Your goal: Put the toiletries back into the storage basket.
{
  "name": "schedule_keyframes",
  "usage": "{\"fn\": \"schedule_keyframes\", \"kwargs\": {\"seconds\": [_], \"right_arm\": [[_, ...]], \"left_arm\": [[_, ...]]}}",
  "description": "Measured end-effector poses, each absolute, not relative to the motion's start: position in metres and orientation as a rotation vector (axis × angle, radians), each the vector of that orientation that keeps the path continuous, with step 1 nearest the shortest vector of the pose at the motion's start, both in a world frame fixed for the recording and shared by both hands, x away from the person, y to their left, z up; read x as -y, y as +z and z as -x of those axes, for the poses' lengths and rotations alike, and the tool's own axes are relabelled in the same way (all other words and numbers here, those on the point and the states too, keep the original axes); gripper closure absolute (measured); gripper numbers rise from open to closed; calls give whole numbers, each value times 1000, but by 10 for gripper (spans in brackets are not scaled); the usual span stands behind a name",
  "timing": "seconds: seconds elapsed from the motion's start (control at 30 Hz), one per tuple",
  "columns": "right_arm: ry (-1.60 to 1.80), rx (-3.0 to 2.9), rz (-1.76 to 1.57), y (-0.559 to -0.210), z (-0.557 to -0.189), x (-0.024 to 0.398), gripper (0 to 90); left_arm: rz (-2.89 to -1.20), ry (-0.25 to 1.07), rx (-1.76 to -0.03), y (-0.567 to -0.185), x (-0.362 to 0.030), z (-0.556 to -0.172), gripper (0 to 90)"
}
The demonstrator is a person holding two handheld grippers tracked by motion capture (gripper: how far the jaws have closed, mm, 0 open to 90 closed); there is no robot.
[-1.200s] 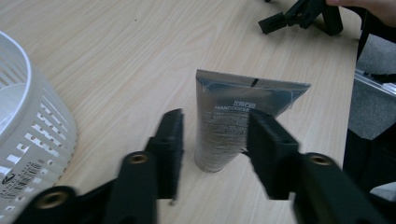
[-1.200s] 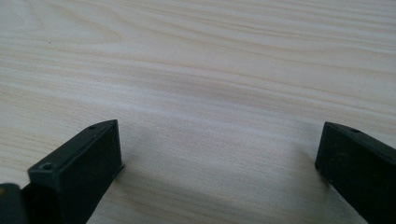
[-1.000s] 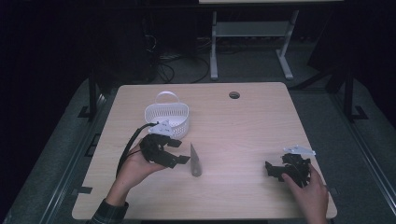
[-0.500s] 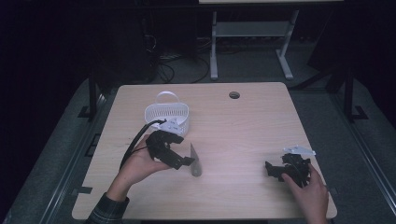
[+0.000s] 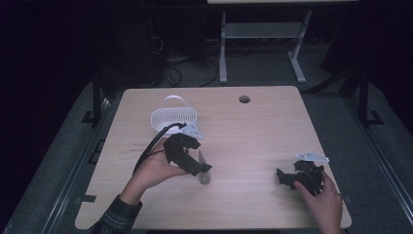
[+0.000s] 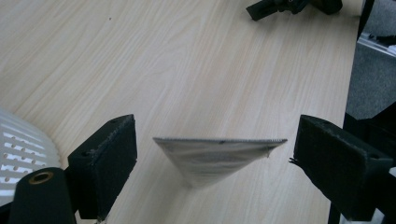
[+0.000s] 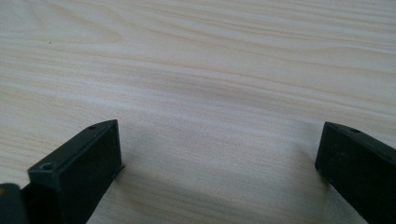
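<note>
A flat silver foil packet [image 5: 205, 178] lies on the wooden table [image 5: 253, 131], just right of my left hand. In the left gripper view the packet [image 6: 210, 156] sits between the two jaws with its serrated edge facing the camera, and clear gaps separate it from both pads. My left gripper [image 5: 198, 168] [image 6: 218, 128] is open over it, and its jaws have just been opening. Near the table's right front, my right gripper [image 5: 285, 176] [image 7: 219, 128] stands open above bare wood with nothing between its jaws.
A white perforated basket [image 5: 173, 119] with a handle stands behind the left hand; its wall [image 6: 21, 149] is at the lower left of the left gripper view. A round cable hole [image 5: 244, 99] lies near the far edge. Dark floor and desk legs lie beyond.
My left hand and gripper have shifted a little to the right, over the packet. The packet and the right hand have stayed in place.
</note>
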State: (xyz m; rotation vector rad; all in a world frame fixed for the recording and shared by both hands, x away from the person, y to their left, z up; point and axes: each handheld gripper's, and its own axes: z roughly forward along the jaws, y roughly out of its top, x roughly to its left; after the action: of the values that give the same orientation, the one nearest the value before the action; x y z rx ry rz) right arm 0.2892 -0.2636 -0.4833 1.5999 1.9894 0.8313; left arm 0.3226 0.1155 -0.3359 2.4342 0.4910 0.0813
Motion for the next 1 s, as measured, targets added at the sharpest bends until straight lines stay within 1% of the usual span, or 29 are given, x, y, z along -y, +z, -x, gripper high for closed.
{"fn": "schedule_keyframes", "kwargs": {"seconds": [0.3, 0.53, 0.63, 0.7, 1.0], "right_arm": [[832, -1989, -1600, -483, -289, 264, 0], [831, -1989, -1599, -483, -289, 264, 0], [831, -1989, -1599, -483, -289, 264, 0], [831, -1988, -1599, -483, -289, 264, 0], [831, -1988, -1600, -483, -289, 264, 0]], "left_arm": [[-2483, 77, -475, -344, -104, -325, 134], [-2491, 57, -488, -348, -101, -324, 143], [-2502, 53, -478, -349, -101, -324, 157], [-2502, 48, -474, -350, -101, -324, 183], [-2507, 62, -470, -350, -102, -324, 228]]}}
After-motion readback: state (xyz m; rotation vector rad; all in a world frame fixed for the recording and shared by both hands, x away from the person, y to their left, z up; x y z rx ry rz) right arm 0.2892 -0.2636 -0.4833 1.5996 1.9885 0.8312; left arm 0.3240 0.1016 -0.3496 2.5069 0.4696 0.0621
